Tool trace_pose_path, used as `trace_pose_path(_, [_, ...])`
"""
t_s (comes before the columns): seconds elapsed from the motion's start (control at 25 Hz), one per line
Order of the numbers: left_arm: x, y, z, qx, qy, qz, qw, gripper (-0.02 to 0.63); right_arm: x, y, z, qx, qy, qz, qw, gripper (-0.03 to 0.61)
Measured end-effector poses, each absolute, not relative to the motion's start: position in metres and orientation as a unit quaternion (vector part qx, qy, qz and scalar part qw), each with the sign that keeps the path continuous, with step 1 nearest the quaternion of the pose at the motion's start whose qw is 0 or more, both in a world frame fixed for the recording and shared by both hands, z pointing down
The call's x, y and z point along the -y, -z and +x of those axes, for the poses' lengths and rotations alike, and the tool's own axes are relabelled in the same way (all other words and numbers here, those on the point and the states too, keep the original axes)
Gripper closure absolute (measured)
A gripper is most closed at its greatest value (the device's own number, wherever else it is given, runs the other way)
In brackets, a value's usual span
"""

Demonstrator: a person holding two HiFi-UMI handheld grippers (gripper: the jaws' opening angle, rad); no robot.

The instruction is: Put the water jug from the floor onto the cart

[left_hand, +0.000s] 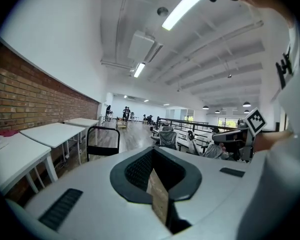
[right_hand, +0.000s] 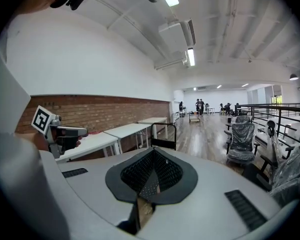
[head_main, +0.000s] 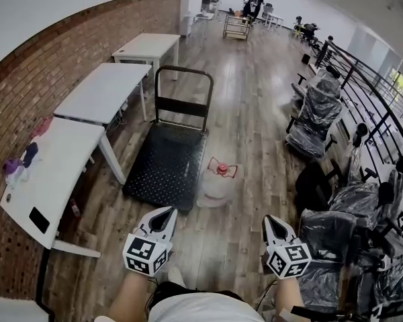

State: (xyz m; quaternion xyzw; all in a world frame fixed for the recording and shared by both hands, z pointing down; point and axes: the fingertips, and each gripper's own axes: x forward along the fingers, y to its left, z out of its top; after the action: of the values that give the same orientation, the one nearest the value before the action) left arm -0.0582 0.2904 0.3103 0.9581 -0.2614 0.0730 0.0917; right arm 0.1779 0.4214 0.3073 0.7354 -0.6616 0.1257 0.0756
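The clear water jug (head_main: 213,188) with a red cap and handle stands on the wooden floor, close to the near right corner of the black flat cart (head_main: 166,161). The cart's upright push handle (head_main: 183,89) is at its far end and also shows in the left gripper view (left_hand: 103,142) and the right gripper view (right_hand: 163,134). My left gripper (head_main: 166,215) is shut and empty, short of the cart's near edge. My right gripper (head_main: 271,221) is shut and empty, to the right of the jug and nearer to me. Neither gripper view shows the jug.
White tables (head_main: 101,92) line the brick wall on the left. Plastic-wrapped office chairs (head_main: 316,116) and a black railing (head_main: 376,92) run along the right. People and a small trolley (head_main: 236,27) stand far down the room. Wooden floor lies between cart and chairs.
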Motion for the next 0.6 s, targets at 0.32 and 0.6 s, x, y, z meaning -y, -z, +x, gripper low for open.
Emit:
trace_pose_path(0.32, [-0.234,-0.319,-0.100,0.263,-0.071,0.957,0.099,0.614,-0.363,-0.310,0.133,0.664,-0.122,0.733,0.089,0.575])
trace_pose_path(0.6, [-0.202,-0.326,-0.120,0.270,-0.067,0.955,0.106,0.614,-0.324,-0.309,0.113,0.671,-0.118,0.726,0.095,0.575])
